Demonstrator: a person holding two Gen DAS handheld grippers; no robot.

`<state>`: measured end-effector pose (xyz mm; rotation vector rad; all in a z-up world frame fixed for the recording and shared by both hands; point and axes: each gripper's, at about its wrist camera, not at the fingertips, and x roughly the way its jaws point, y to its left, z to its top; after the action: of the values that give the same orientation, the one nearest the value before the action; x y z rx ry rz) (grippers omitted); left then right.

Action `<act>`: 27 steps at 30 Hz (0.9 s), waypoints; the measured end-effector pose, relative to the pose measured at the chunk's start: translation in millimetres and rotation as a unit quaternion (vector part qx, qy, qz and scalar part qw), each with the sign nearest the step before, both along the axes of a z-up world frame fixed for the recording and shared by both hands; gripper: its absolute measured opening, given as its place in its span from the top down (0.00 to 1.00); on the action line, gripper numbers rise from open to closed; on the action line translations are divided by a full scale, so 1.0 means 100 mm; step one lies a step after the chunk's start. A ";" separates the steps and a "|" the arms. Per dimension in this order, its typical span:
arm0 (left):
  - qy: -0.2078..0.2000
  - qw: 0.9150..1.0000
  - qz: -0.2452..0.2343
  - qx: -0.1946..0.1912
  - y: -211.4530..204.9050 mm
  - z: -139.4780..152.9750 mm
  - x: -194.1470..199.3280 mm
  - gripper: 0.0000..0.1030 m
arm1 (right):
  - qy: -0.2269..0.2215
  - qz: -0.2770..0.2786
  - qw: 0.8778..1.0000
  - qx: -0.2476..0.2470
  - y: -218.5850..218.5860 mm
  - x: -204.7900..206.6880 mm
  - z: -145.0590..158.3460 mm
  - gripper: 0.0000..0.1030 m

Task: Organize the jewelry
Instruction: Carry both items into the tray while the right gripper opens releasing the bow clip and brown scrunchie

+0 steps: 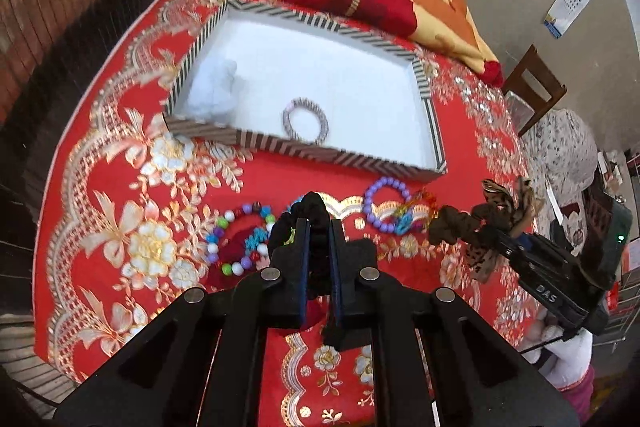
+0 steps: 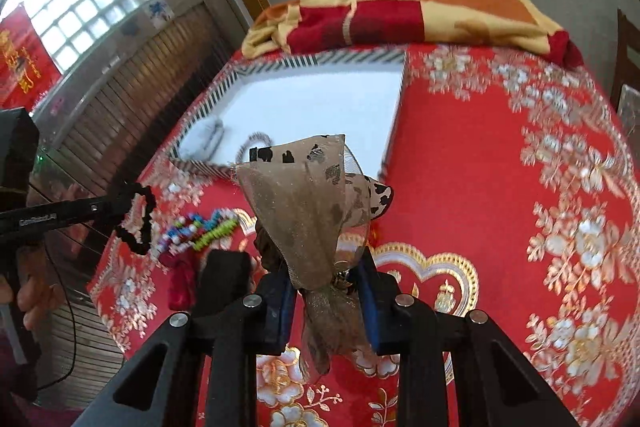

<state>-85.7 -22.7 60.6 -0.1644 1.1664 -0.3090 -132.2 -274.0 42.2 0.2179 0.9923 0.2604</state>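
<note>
Left claw (image 1: 319,227): closed on a black scrunchie (image 1: 314,207)
Right claw (image 2: 326,279): clamped on a brown leopard-print bow scrunchie (image 2: 312,195)
Striped tray (image 1: 280,143): holds a silver bracelet (image 1: 305,123)

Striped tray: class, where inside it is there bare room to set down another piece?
The striped tray is bare across its middle and right half. Its near-left corner is crowded: silver bracelet by the front wall, white fluffy item left.

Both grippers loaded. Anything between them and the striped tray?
Nothing visible blocks either path. The left gripper holds a black scrunchie, the right gripper a brown bow scrunchie. Only the tray's low near wall lies ahead. Inside, a silver bracelet sits near that wall; the rest looks open.
</note>
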 end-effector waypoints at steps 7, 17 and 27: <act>-0.033 0.999 0.009 0.006 0.00 0.19 0.25 0.93 | -0.024 0.000 1.000 -0.007 0.08 0.17 0.25 0.74; -0.048 0.998 0.021 0.031 0.08 0.20 0.72 0.93 | -0.020 0.001 1.000 -0.011 0.21 0.55 0.28 0.74; -0.040 0.997 0.018 0.068 0.03 -0.03 1.15 0.93 | 0.015 0.000 1.000 -0.006 0.33 1.02 0.00 0.74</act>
<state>29.5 -19.5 57.9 -0.0537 1.1009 -0.2016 -30.3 -241.0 42.0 0.2116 1.0234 0.2525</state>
